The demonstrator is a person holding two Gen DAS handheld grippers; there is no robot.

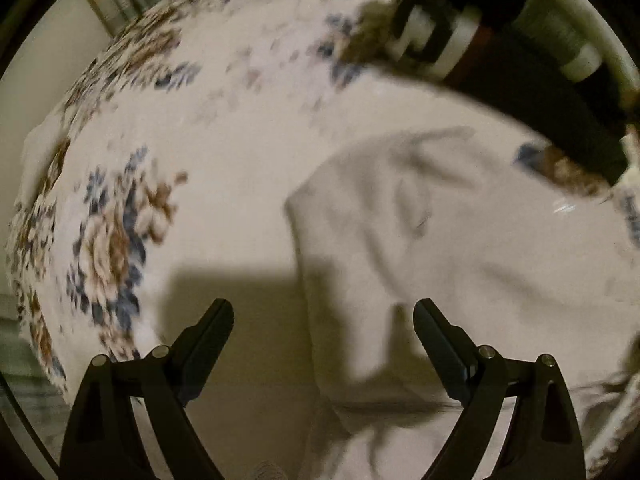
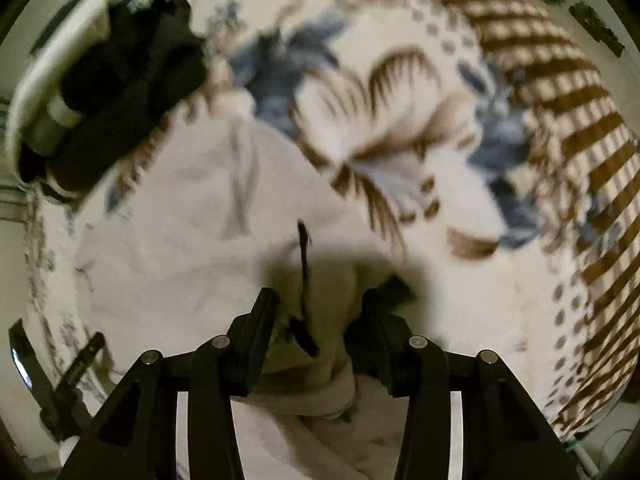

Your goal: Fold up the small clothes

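- Right claw (image 2: pixel 316 304): jaws part-open, standing either side of a bunched fold of the white garment (image 2: pixel 180 240); the pads do not appear to press it.
- Left claw (image 1: pixel 324 312): spread wide, empty, hovering over the garment's left edge.
- The garment lies crumpled on the floral blanket (image 1: pixel 120 220), stretching away from both claws; the right claw looks nearer its cloth.
- Far: a basket of dark clothes (image 2: pixel 120 80) beyond the garment.

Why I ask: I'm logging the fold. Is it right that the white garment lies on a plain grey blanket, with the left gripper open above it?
Not quite: the blanket is floral, blue and brown on white, as the left wrist view shows. The white garment does lie on it, with the left gripper open above.
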